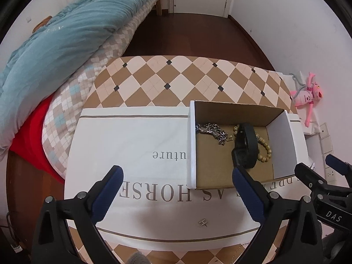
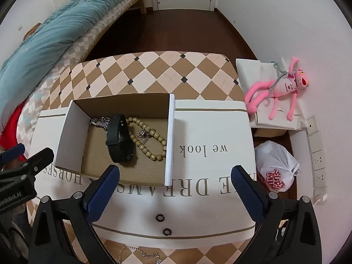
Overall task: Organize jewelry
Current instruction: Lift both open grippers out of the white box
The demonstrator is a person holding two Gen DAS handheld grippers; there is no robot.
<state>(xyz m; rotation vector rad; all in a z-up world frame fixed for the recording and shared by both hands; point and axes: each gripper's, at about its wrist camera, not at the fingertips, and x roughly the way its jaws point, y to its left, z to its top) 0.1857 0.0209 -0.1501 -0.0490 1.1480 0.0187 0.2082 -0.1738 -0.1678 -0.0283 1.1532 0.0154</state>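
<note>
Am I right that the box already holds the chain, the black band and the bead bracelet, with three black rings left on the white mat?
Not quite: the right wrist view shows two black rings on the white mat, not three. The box contents are as you say.

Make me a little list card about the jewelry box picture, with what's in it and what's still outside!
box: open cardboard box on a white printed cloth
inside box: black wristband, wooden bead bracelet, silver chain
outside box: two small black rings on the cloth, a small earring, a thin silver necklace on the checkered table edge
left gripper: open, holding nothing
right gripper: open, holding nothing
nearby: pink plush toy, white plastic bag
</note>
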